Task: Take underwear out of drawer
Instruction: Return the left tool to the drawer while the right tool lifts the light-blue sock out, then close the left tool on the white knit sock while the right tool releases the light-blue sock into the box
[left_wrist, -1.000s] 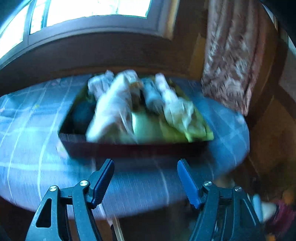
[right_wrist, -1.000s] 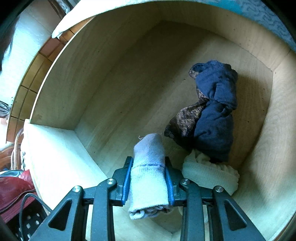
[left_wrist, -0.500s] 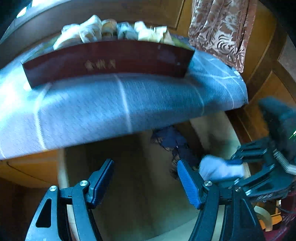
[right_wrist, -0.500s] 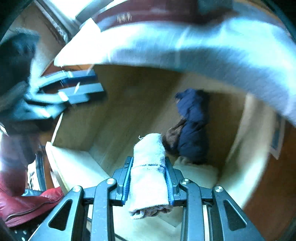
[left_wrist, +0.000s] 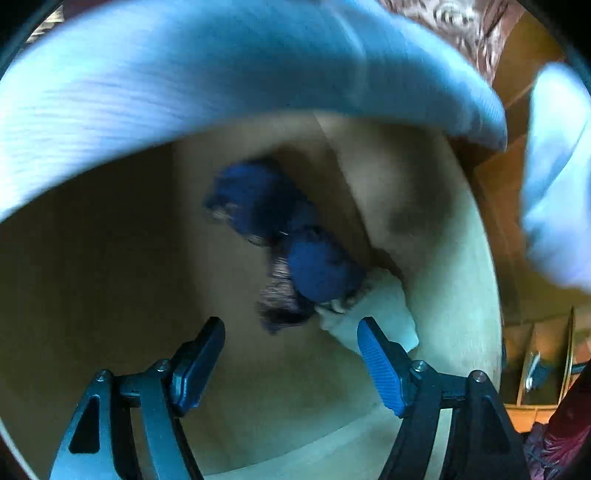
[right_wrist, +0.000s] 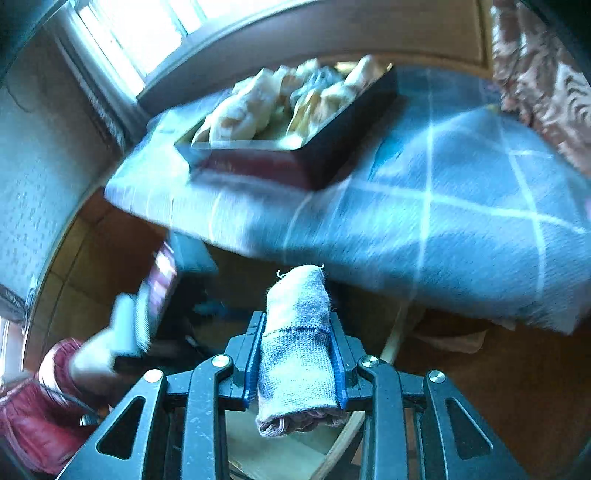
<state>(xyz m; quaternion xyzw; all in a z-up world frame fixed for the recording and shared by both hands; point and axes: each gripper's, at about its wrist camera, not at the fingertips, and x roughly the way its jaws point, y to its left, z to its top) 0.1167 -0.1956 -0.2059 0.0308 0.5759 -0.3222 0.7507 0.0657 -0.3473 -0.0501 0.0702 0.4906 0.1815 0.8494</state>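
Checked cloth (left_wrist: 184, 92) overhangs the drawer (left_wrist: 461, 295).

**No readable text in either view**

No word, label, brand, number or sign can be read in the two current views. The dark red front of the tray (right_wrist: 258, 166) on the checked cloth (right_wrist: 461, 229) is smeared by motion blur, and any marking there cannot be made out.
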